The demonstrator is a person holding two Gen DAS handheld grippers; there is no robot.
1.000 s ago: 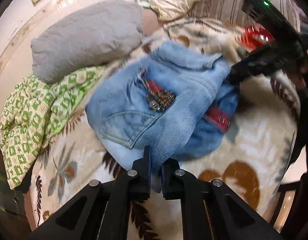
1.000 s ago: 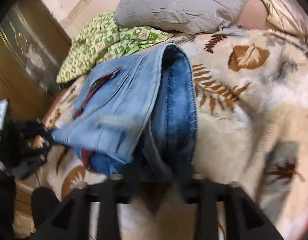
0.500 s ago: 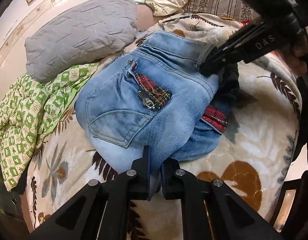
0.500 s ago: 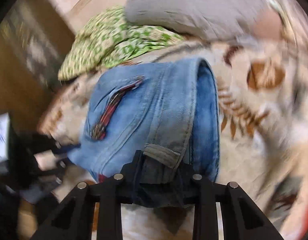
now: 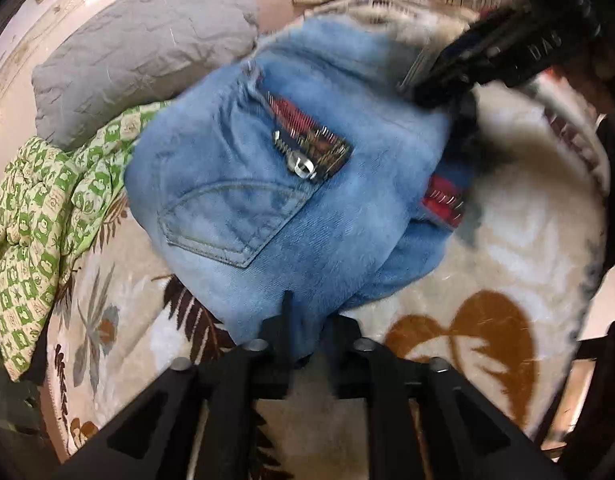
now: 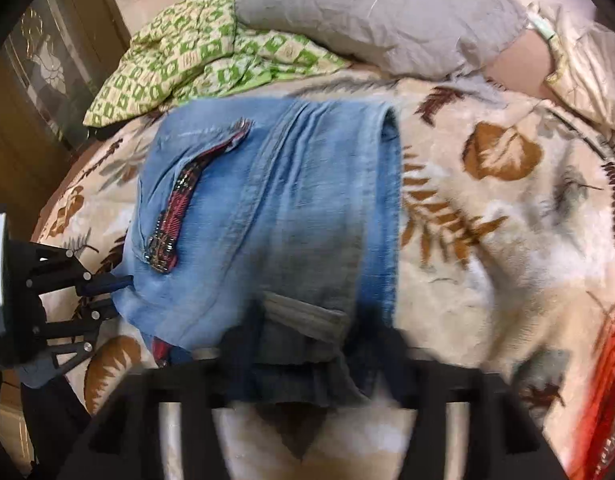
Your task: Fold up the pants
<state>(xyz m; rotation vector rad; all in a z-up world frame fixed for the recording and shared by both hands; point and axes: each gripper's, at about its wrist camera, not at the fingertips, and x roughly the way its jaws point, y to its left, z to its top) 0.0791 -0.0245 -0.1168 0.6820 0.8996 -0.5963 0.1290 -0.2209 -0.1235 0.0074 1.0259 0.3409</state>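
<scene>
Left wrist view: the left gripper (image 5: 305,334) clamps the near edge of the folded jeans (image 5: 291,184), which lie on the leaf-print blanket (image 5: 487,280). Right wrist view: the right gripper (image 6: 307,336) grips the jeans' waistband; the grey pillow (image 6: 387,12) lies beyond the jeans.

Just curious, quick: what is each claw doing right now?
Left gripper: shut on the jeans.
Right gripper: shut on the jeans' waistband edge.
</scene>
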